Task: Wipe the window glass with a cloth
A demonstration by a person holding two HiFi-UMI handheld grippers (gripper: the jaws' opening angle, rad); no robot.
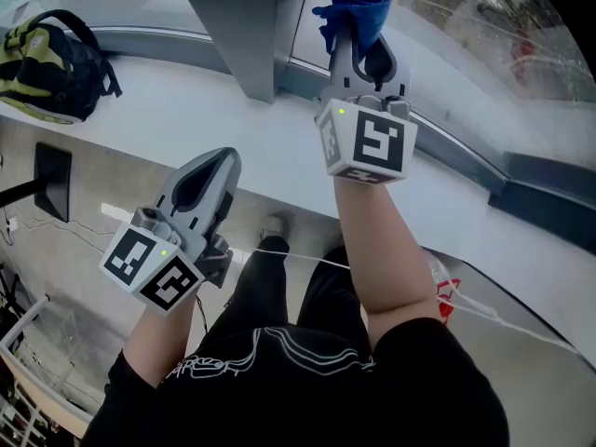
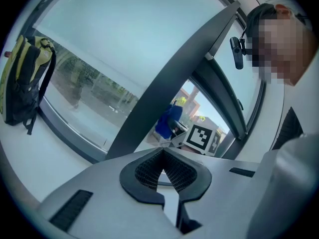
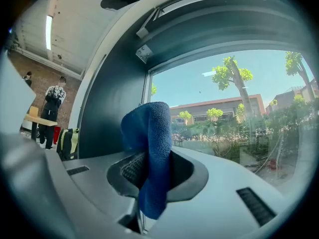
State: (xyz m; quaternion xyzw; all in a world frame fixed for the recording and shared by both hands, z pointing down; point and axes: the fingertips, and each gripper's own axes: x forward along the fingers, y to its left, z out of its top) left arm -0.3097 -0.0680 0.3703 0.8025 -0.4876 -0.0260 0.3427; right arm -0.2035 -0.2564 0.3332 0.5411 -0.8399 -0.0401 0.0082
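A blue cloth [image 1: 354,6] is bunched in my right gripper [image 1: 359,33], which is shut on it and raised toward the window glass [image 1: 466,26] just right of the dark post [image 1: 237,26]. In the right gripper view the cloth [image 3: 152,153] stands up between the jaws and hangs down over them, with the glass [image 3: 234,113] close ahead; I cannot tell whether the cloth touches it. My left gripper [image 1: 222,161] is held lower, over the white sill [image 1: 186,110], and its jaws [image 2: 163,158] are shut with nothing between them. The cloth [image 2: 167,123] also shows in the left gripper view.
A black and yellow backpack [image 1: 47,63] lies on the sill at the far left. The dark window frame [image 1: 540,189] runs along the sill's far edge. Below the sill are the floor and a black panel [image 1: 53,180]. People stand far off indoors [image 3: 52,108].
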